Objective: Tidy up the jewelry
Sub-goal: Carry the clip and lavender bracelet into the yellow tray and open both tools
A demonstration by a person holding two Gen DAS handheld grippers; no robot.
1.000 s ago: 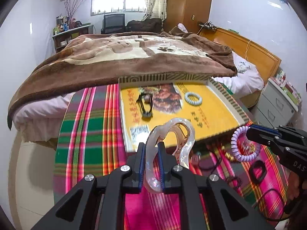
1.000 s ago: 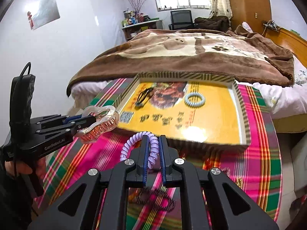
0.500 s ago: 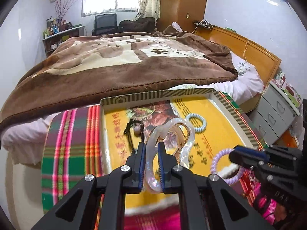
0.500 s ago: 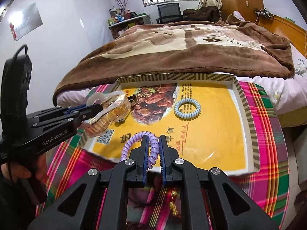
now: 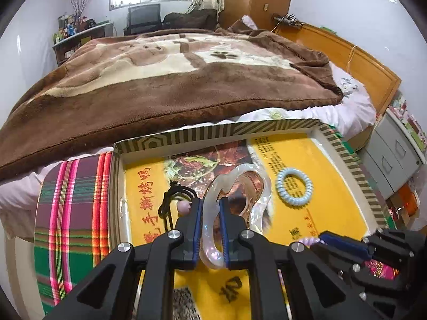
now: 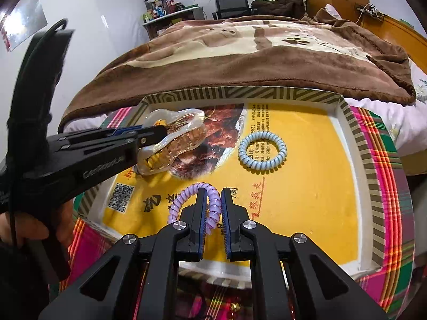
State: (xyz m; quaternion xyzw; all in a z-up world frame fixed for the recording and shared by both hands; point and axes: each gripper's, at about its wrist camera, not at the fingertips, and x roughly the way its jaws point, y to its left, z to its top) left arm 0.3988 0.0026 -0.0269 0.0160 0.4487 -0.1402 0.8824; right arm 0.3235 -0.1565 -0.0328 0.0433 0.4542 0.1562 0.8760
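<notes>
A bed [image 5: 170, 80] under a brown blanket fills the back of the room. In front of it, a table with a plaid cloth [image 5: 69, 200] carries a shallow box [image 6: 373, 186] with striped walls and a yellow printed floor. Both grippers hang over the box. The left gripper [image 5: 210, 208] pinches a clear hair claw [image 5: 240, 186] above the box's left half, over the food picture. The right gripper [image 6: 213, 197] pinches a purple coil tie [image 6: 186, 200] above the near middle. On the box floor lie a blue coil tie [image 6: 262, 154] toward the right and a black cord [image 5: 170, 200] with a bead at the left.
</notes>
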